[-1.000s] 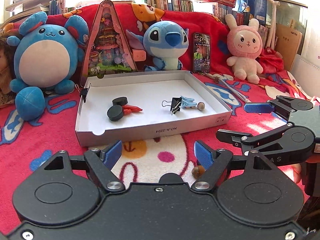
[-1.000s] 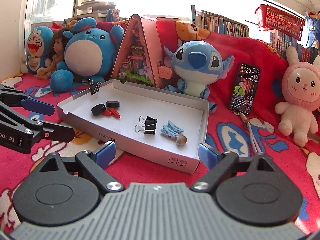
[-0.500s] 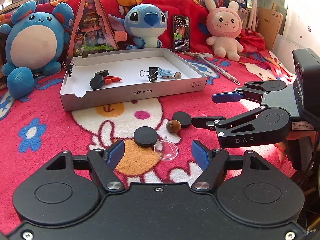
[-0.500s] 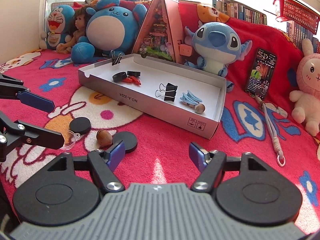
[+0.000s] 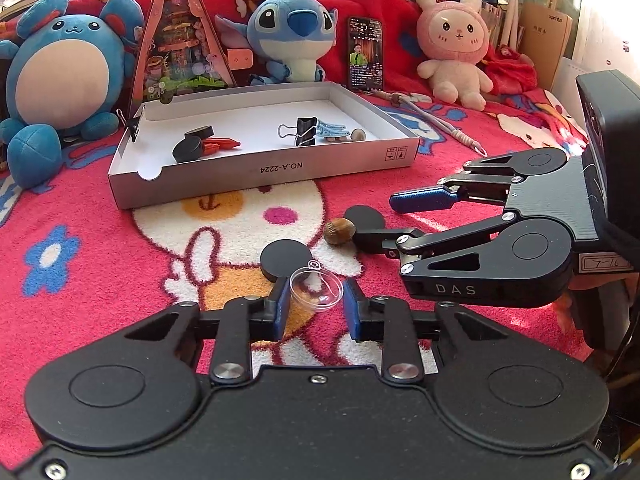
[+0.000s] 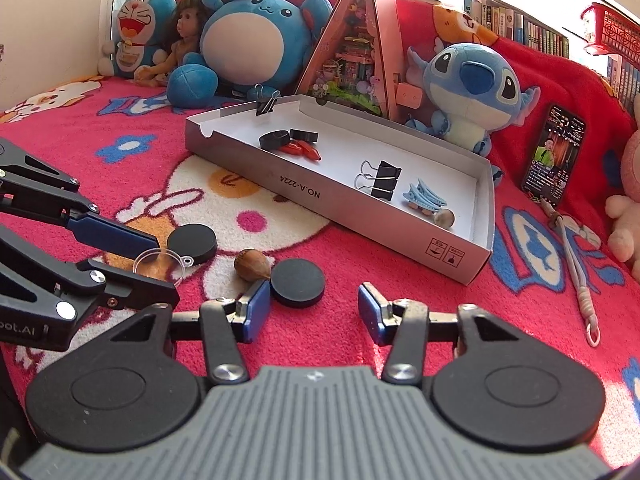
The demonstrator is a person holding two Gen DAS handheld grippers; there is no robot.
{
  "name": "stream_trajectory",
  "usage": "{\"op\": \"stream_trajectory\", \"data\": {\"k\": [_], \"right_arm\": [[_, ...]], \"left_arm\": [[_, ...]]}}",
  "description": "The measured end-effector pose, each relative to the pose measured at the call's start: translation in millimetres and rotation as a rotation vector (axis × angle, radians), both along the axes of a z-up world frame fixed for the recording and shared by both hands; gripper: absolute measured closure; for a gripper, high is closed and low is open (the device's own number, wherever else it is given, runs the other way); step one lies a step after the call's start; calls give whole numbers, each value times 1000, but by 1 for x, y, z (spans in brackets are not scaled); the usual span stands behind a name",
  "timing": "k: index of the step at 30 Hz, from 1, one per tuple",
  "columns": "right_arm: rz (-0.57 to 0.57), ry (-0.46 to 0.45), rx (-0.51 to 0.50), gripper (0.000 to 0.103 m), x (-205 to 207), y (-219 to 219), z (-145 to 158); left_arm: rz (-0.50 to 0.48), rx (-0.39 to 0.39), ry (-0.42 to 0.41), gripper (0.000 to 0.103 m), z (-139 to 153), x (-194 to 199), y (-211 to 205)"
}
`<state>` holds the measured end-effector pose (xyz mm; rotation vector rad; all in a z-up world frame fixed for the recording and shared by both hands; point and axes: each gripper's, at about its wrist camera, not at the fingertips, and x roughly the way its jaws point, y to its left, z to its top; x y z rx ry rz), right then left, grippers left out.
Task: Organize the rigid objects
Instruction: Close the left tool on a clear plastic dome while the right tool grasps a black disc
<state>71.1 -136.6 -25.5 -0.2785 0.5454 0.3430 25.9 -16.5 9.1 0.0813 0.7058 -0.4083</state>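
Both grippers drop from the white box (image 5: 264, 168) toward loose items on the blanket (image 5: 80, 216). Pick-up step. My left gripper (image 5: 316, 304) is half closed around the clear dome (image 5: 316, 290), seemingly not clamped; next I squeeze gently. Right gripper (image 6: 314, 312) gapes wide, empty, beside the black disc (image 6: 297, 282) and nut (image 6: 251, 264).

Nut (image 6: 251, 265) lies between two discs (image 6: 192, 242), before the tray (image 6: 320, 196).
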Motion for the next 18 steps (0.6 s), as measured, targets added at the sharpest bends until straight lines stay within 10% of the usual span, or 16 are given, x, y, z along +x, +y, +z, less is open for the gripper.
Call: {"op": "stream_trajectory", "data": {"k": [5,18], "right_arm": [[-17,12,37,67,4,2,0],[-113,-64,100,68,2,-11,21]], "left_arm": [[10,-3,-27,76,7,0,3],[95,-39,-97,76,35,33,23]]}}
